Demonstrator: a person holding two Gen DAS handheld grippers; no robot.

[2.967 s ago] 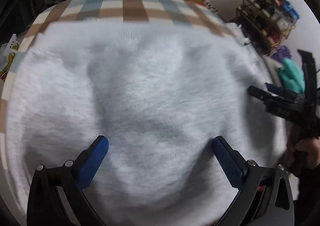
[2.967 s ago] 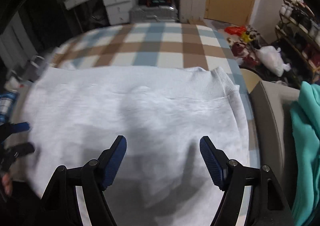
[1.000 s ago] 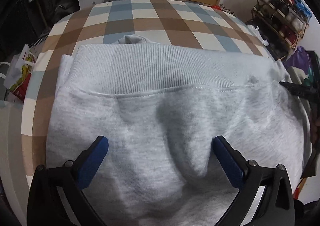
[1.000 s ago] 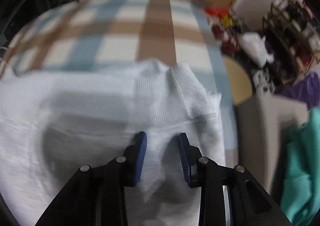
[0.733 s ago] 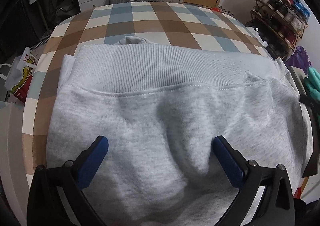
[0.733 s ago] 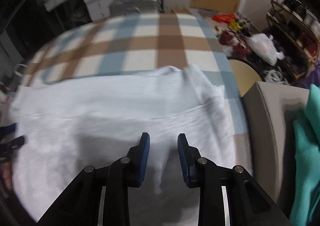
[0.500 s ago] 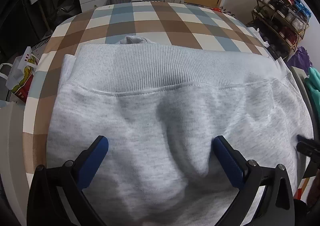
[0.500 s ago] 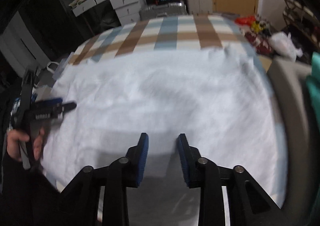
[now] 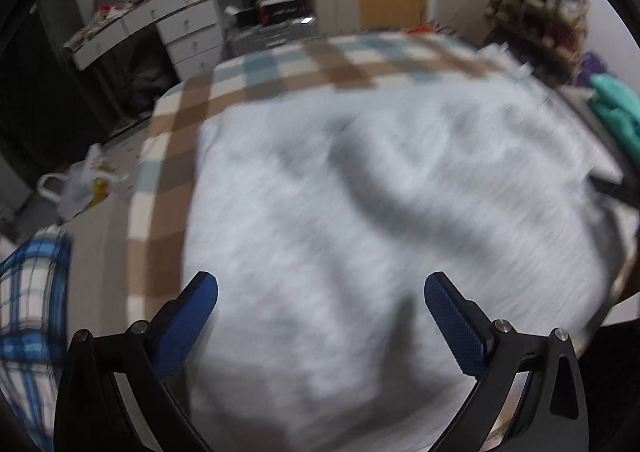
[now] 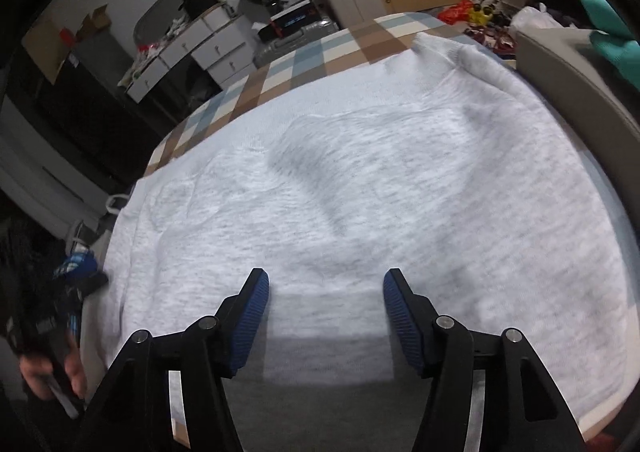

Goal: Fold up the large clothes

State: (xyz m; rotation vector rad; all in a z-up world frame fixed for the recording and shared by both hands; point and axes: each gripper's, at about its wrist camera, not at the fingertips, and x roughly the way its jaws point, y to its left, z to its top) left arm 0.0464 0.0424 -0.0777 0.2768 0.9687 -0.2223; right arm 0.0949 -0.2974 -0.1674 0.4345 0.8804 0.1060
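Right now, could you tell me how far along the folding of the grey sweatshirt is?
Partly done, I think. The grey sweatshirt lies as a broad doubled-over slab on the checked table. Nothing is in hand: the left gripper and right gripper both hover over it with jaws open. It remains wide, so a further fold and smoothing its creases probably remain.

The sweatshirt (image 10: 400,188) lies spread on the table (image 10: 352,40), covering its near part; the table's far strip shows behind it. Both grippers hover above the garment's near edge: the right gripper (image 10: 326,292) over the middle, the left gripper (image 9: 320,302) nearer the left side, each with its 2 fingers apart. Behind the table stand drawers (image 10: 200,48) and a suitcase (image 10: 296,34). A bag (image 9: 80,188) sits left of the table.
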